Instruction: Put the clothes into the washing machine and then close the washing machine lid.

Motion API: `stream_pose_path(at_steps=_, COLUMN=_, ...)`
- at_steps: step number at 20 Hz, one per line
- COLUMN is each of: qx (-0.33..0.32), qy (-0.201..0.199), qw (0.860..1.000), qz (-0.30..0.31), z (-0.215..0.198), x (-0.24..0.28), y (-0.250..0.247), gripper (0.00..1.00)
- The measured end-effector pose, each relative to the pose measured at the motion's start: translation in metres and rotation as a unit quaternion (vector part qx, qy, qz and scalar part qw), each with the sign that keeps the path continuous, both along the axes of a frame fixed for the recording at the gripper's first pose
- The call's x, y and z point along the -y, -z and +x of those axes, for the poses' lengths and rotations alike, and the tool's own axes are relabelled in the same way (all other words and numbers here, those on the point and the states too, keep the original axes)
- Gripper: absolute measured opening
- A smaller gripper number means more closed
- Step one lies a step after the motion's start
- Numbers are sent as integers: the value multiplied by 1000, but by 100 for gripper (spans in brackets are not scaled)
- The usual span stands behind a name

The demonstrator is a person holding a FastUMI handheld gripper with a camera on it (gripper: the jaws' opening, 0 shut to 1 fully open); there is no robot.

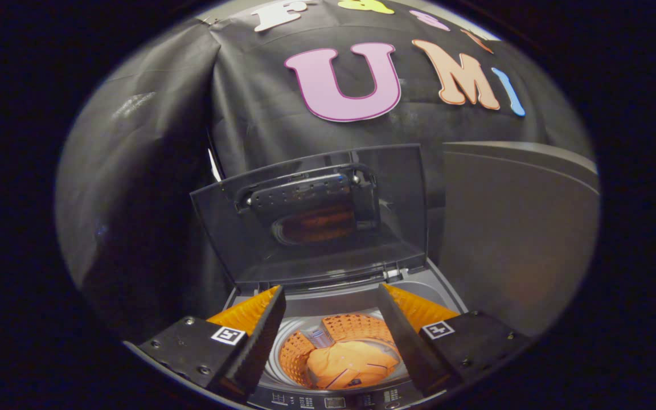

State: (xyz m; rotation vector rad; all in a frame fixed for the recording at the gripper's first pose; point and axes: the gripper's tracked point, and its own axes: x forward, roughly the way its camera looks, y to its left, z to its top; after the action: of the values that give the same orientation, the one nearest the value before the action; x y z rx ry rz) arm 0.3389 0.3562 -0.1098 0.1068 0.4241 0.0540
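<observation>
A: Where are the clothes?

B: An orange garment (351, 364) lies bunched at the bottom of the washing machine's (419, 282) drum (305, 356), seen between the 2 fingers.

A: And the gripper (332, 307)?

B: It hangs above the opening, fingers (259, 336) spread wide apart with nothing between them, touching neither the garment nor the machine.

A: The lid (311, 213)?

B: Raised, standing nearly upright at the back of the machine, beyond the fingers. It is see-through and dark, with a handle part across its middle.

A: Anything else?

B: The control panel (333, 400) runs along the front rim, just under the fingers. A grey panel (516, 228) stands to the right of the machine, and the black cloth wall (151, 171) hangs behind.
</observation>
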Motion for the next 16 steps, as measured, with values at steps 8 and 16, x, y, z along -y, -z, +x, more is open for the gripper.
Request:
stream_pose_path(at_steps=8, qx=42, qy=-14, qw=999, qz=-19, z=26, x=-6, y=-59, gripper=97)
stream_pose_path(at_steps=16, qx=100, qy=-12, qw=995, qz=-26, z=74, x=-10, y=-143, gripper=97)
